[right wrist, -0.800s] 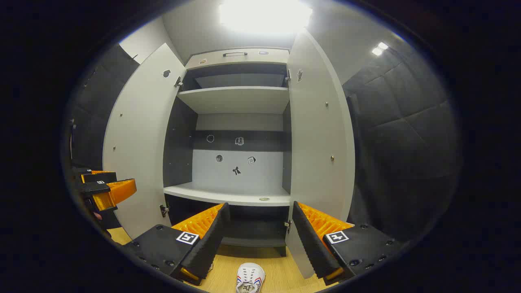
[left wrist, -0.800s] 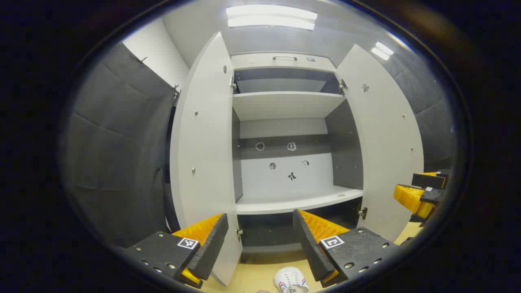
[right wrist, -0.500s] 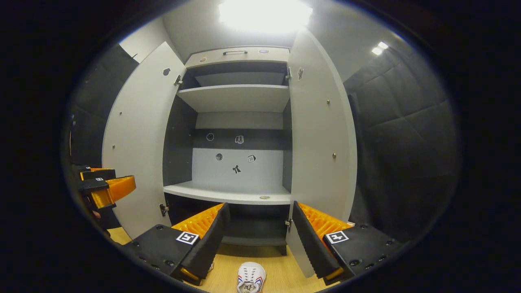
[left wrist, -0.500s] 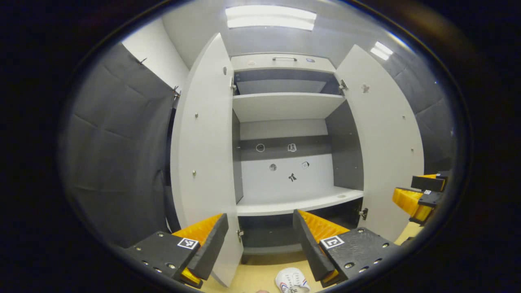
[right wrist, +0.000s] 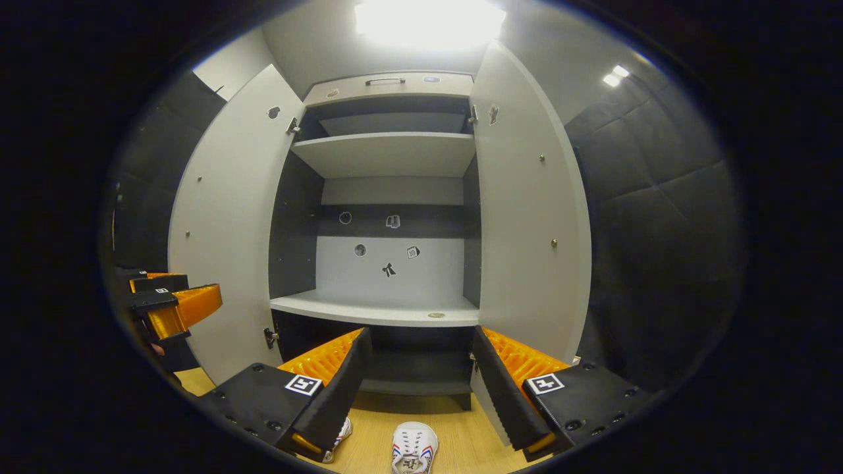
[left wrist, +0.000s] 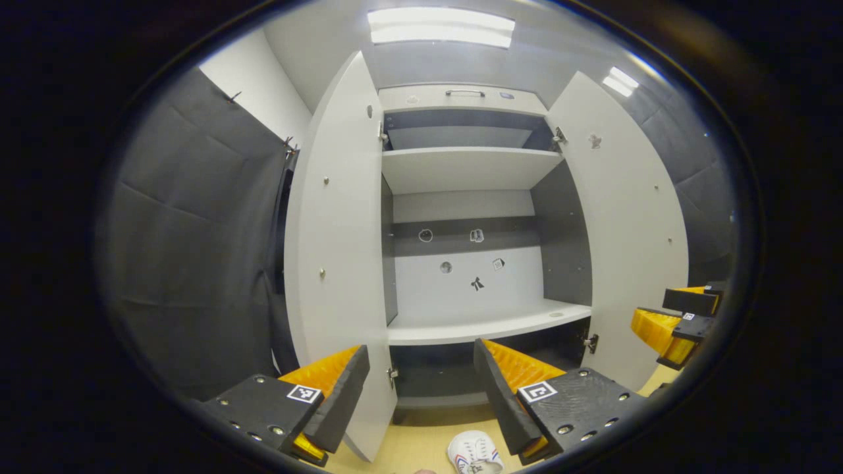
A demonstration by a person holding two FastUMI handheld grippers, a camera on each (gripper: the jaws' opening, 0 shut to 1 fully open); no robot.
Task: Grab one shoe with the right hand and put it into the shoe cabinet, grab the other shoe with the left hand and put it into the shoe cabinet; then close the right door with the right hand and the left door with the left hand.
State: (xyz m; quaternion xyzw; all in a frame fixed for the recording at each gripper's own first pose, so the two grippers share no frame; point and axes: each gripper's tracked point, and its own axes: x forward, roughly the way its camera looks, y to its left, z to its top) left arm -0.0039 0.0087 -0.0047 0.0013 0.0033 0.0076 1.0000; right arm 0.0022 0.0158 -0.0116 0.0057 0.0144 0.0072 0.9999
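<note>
The shoe cabinet (left wrist: 461,316) (right wrist: 382,309) stands ahead with both doors swung wide, the left door (left wrist: 336,263) (right wrist: 224,230) and the right door (left wrist: 625,230) (right wrist: 527,217). A white shoe (left wrist: 473,453) (right wrist: 413,447) with red and blue stripes lies on the wooden floor in front of it. A second shoe (right wrist: 342,431) peeks out beside my right gripper's left finger. My left gripper (left wrist: 421,395) is open above the floor with nothing between its fingers. My right gripper (right wrist: 418,385) (left wrist: 678,319) is open too, held above the shoes.
The cabinet has an upper shelf (left wrist: 467,164) and a top drawer with a handle (left wrist: 464,92). Small stickers mark the back panel (left wrist: 474,276). Dark padded walls (left wrist: 191,250) (right wrist: 658,250) close in both sides. The wooden floor (right wrist: 454,441) runs up to the cabinet base.
Both grippers have drifted slightly; the right gripper view has tipped down a little, bringing more of the floor and a second shoe into sight. Both stay open.
</note>
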